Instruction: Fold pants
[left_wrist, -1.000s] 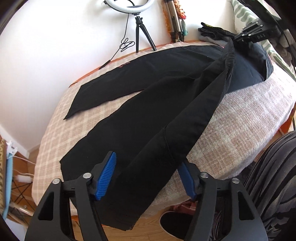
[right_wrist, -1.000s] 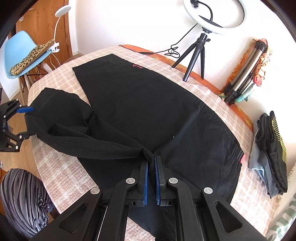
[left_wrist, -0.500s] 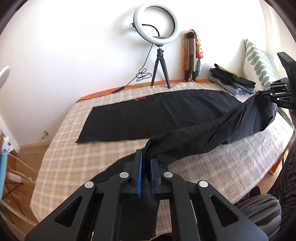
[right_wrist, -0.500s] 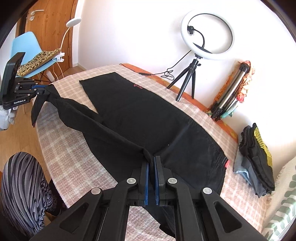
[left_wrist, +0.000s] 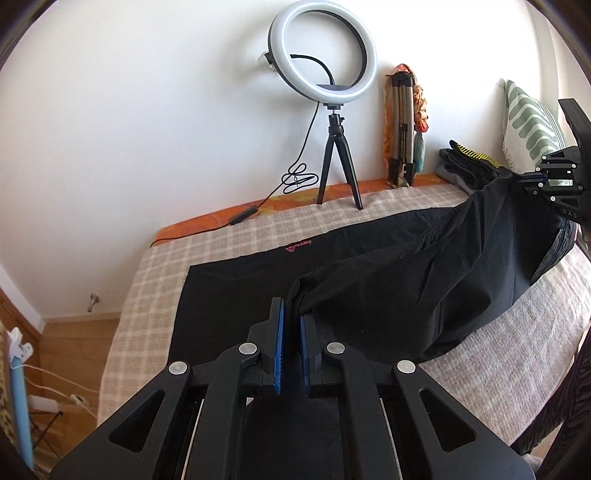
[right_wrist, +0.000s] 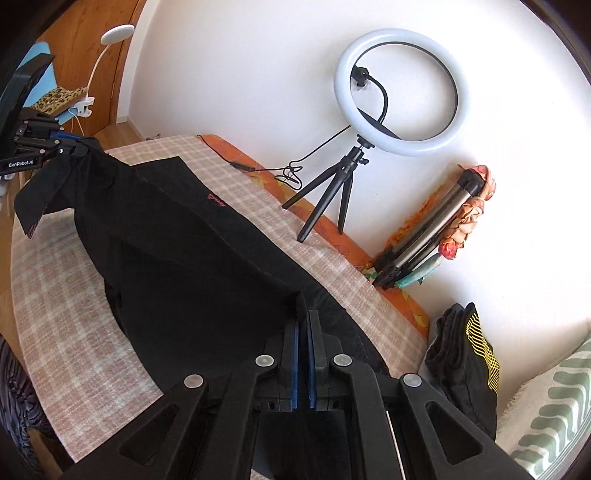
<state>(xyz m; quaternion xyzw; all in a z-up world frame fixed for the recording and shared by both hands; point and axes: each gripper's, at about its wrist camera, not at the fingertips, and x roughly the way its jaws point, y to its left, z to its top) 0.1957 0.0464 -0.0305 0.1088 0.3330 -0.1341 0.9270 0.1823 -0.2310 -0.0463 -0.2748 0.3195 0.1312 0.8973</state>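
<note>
Pants (left_wrist: 424, 280): one leg lies flat on the bed (left_wrist: 155, 295) below the ring light (left_wrist: 321, 62). Other leg is held raised, pinched by left gripper (left_wrist: 290, 332) and right gripper (right_wrist: 303, 343). Lengthwise fold judged under way; crosswise folds not begun.

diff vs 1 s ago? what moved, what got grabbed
The left gripper, open a second ago, has shut on the near leg's end of the pants. Both grippers lifted that leg and carried it toward the far leg by the wall. The right gripper stayed shut on the waist end. The far leg, ring light and folded clothes did not move.
</note>
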